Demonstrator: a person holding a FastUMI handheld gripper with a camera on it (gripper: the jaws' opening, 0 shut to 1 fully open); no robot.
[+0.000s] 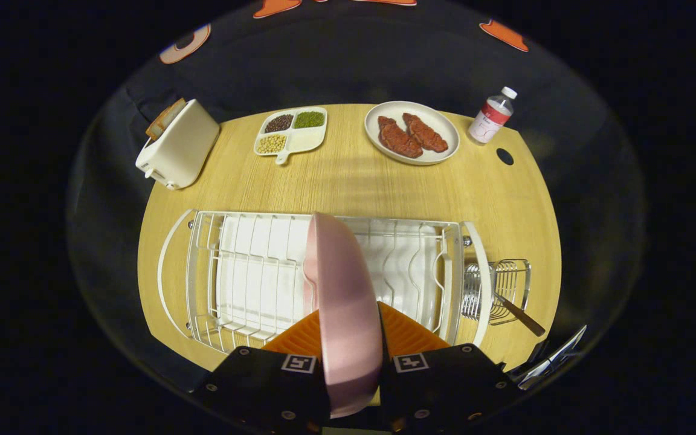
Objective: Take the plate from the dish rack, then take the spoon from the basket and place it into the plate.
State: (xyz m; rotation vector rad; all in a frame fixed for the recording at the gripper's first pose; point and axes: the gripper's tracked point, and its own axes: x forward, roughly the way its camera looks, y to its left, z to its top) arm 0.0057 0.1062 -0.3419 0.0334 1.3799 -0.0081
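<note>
A pink plate (345, 302) stands on edge between my fingers, and my gripper (348, 338) is shut on it, one pad against each face. It is held above the white wire dish rack (245, 272), which lies just ahead on the wooden table. A small wire basket (499, 284) hangs on the rack's right end. The spoon (520, 315) leans in it, its brown handle sticking out toward me.
Beyond the rack stand a white toaster (179, 145) with bread, a divided tray of beans (292, 130), a white plate with two pieces of meat (411, 133) and a small bottle (492, 116). A round hole (504, 156) is in the tabletop near the bottle.
</note>
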